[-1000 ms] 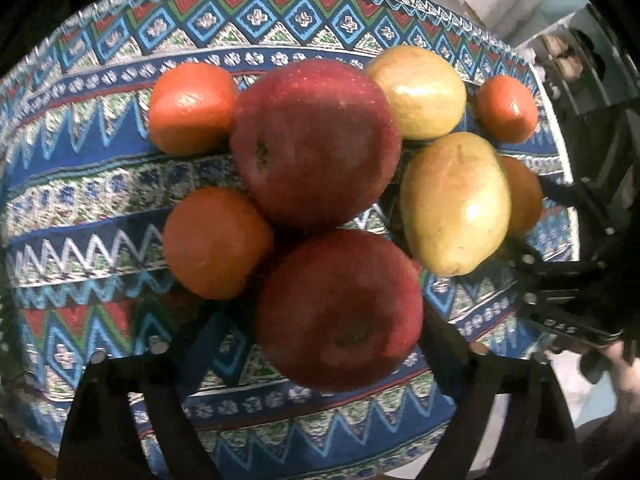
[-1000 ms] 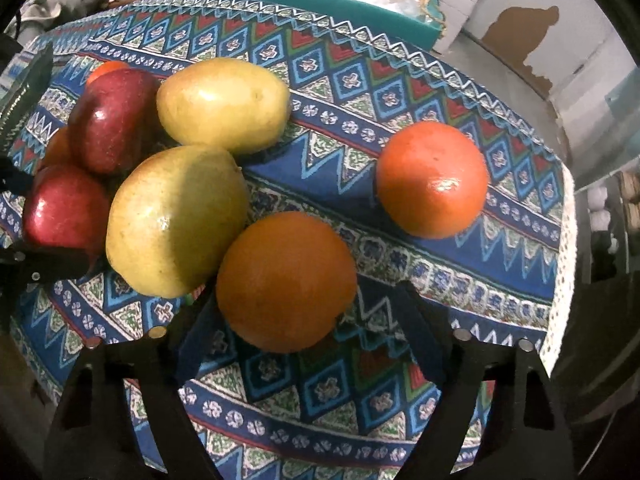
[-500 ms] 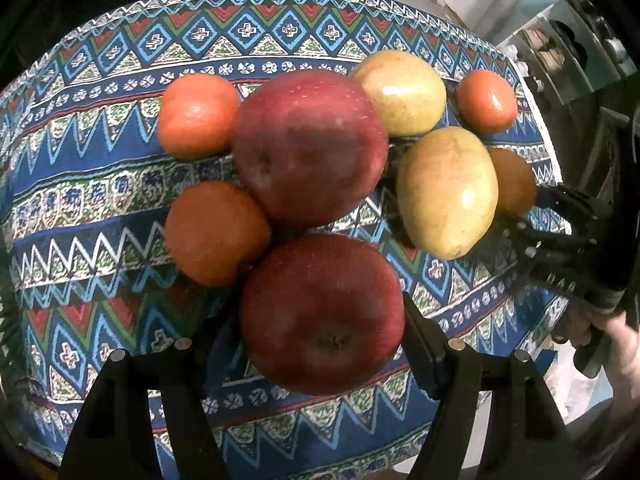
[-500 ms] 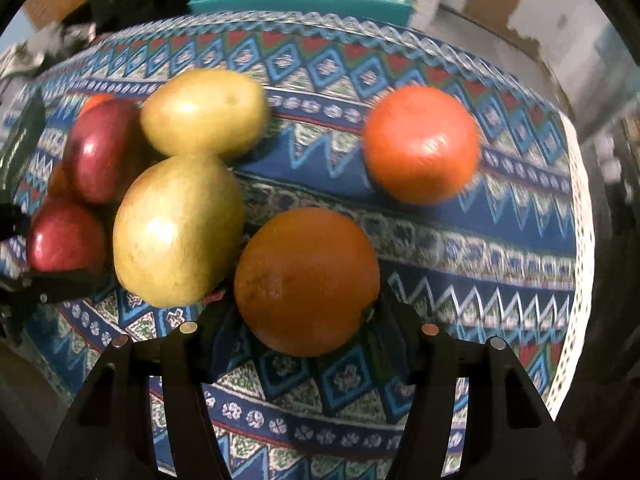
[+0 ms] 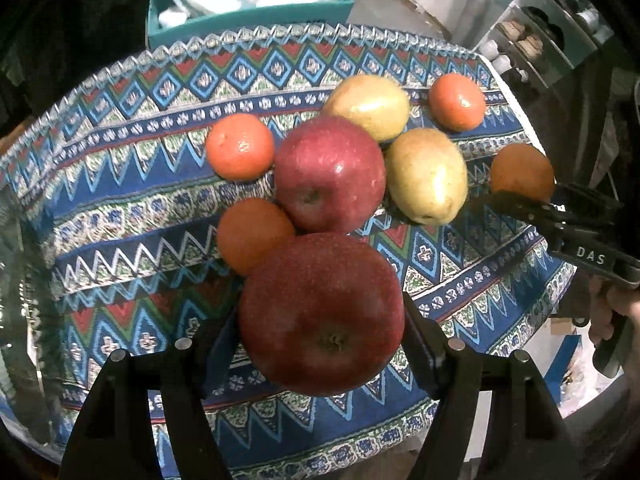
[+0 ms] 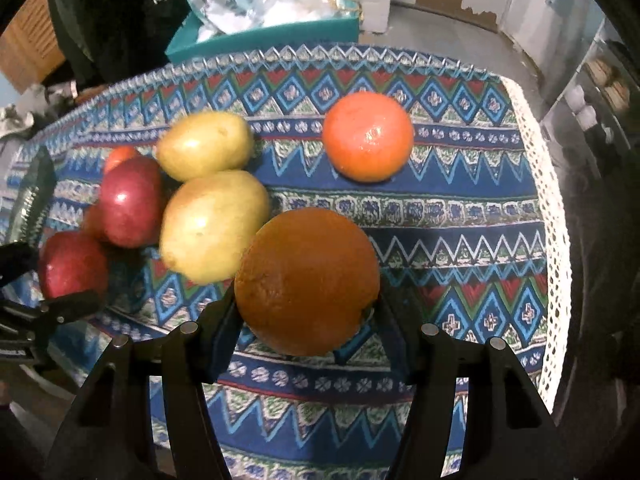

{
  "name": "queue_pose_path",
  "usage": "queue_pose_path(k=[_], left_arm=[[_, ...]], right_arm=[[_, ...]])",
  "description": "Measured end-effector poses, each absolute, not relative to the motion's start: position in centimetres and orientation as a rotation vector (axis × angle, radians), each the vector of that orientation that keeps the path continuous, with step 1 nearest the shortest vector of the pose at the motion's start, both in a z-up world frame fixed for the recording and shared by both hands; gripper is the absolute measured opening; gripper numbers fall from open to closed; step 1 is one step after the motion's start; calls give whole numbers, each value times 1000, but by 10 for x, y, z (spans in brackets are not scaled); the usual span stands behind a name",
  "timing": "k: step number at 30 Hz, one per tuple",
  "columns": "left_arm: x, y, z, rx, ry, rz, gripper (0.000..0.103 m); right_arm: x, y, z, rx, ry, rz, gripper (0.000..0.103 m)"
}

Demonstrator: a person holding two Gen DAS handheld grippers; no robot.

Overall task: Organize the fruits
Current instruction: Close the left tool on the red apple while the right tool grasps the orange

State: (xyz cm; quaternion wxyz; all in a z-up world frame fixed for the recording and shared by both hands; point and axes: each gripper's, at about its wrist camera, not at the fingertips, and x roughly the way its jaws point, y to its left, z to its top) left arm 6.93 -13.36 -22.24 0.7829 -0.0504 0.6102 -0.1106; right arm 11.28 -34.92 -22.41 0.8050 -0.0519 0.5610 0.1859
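My left gripper (image 5: 322, 320) is shut on a big red apple (image 5: 320, 314) and holds it above the patterned cloth (image 5: 120, 216). My right gripper (image 6: 306, 300) is shut on a dull orange (image 6: 307, 280); this orange also shows in the left wrist view (image 5: 520, 172). On the cloth lie a second red apple (image 5: 330, 174), two yellow pears (image 5: 426, 182) (image 5: 368, 106) and three oranges (image 5: 240, 146) (image 5: 252, 234) (image 5: 456, 101). The loose far orange (image 6: 368, 136) and both pears (image 6: 214, 226) (image 6: 204, 144) show in the right wrist view.
A teal box (image 5: 248, 20) with crumpled plastic stands behind the table. The cloth's lace edge (image 6: 548, 216) marks the right side of the table. Shelves (image 5: 560, 36) stand at the far right.
Both grippers have closed on their fruit and risen: the left with the red apple, the right with the orange. The other fruits stayed put.
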Motion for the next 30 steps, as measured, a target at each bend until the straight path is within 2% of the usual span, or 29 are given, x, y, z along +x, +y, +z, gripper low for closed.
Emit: queue_pose_path(k=[30], left_arm=[[37,-42,-121,-92,1091,-133,75]], right_arm=[[95,-266,-107,-42,959,555,61]])
